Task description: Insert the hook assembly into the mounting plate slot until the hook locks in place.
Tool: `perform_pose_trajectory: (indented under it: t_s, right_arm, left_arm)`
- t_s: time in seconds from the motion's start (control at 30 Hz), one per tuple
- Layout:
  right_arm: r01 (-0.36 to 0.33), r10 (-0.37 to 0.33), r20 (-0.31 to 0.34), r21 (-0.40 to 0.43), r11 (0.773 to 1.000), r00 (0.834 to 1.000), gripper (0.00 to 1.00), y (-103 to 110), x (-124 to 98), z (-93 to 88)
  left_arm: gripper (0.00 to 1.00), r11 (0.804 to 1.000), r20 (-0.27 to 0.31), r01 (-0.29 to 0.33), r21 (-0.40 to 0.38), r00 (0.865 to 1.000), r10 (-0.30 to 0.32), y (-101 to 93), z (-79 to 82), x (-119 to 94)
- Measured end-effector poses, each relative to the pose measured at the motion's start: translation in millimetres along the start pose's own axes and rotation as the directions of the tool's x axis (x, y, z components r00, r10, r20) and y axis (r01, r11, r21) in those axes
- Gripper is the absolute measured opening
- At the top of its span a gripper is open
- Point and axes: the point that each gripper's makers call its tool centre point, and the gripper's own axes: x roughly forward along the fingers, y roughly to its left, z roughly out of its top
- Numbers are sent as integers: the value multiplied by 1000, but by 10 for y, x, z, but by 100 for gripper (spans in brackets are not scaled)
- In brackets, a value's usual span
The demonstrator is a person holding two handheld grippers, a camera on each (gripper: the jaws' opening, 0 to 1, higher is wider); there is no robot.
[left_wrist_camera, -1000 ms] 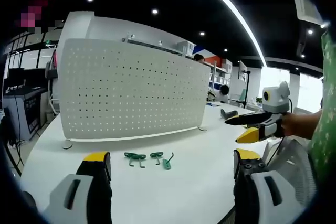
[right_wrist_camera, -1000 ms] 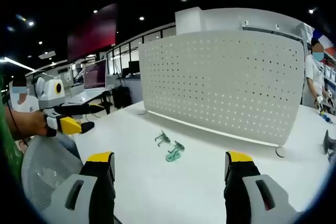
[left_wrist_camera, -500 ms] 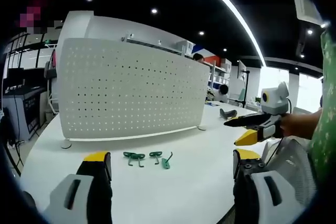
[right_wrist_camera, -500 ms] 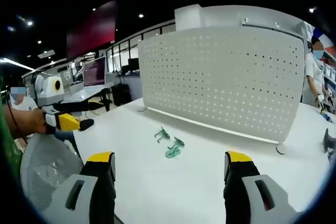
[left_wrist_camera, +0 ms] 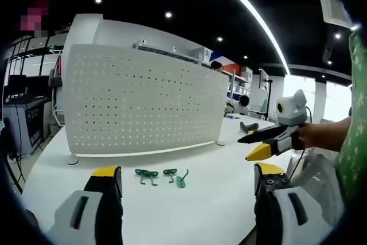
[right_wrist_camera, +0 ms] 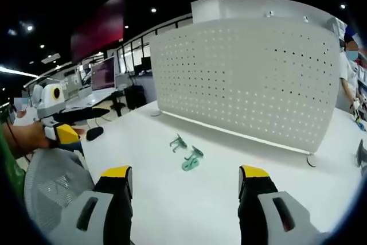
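A white perforated mounting plate [left_wrist_camera: 143, 104] [right_wrist_camera: 246, 78] stands upright on the white table [left_wrist_camera: 212, 199]. Three green hooks lie on the table in front of it, two close together [left_wrist_camera: 147, 175] [right_wrist_camera: 178, 142] and one apart [left_wrist_camera: 182, 179] [right_wrist_camera: 191, 160]. My left gripper [left_wrist_camera: 186, 190] hovers open near the table's front edge, short of the hooks, nothing between its jaws. My right gripper [right_wrist_camera: 186, 190] is open too, empty, facing the hooks from the other side. The right gripper [left_wrist_camera: 269, 142] enters the left gripper view at the right; the left gripper [right_wrist_camera: 63, 127] enters the right gripper view at the left.
A mesh office chair [right_wrist_camera: 49, 190] sits at the table's edge by the person's sleeve. A dark object [left_wrist_camera: 248, 125] lies at the table's far right. Desks with monitors [right_wrist_camera: 106, 78] and people stand in the background.
The right gripper has moved in over the table toward the hooks, so the plate looms larger in its view. The left gripper has barely moved. Hooks lie where they were.
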Motion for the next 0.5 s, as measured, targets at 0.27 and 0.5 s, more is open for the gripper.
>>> perform_pose_trajectory:
  t_s: [0.27, 0.5]
  right_arm:
    - [-23, 24, -39, 24, 999, 999, 63, -46, 159, 54]
    - [-25, 27, -71, 25, 999, 997, 61, -93, 282, 19]
  left_arm:
    - [98, 1000, 2, 7, 1, 1000, -7, -8, 3, 4]
    - [98, 1000, 4, 4, 6, 1000, -4, 1, 4, 3]
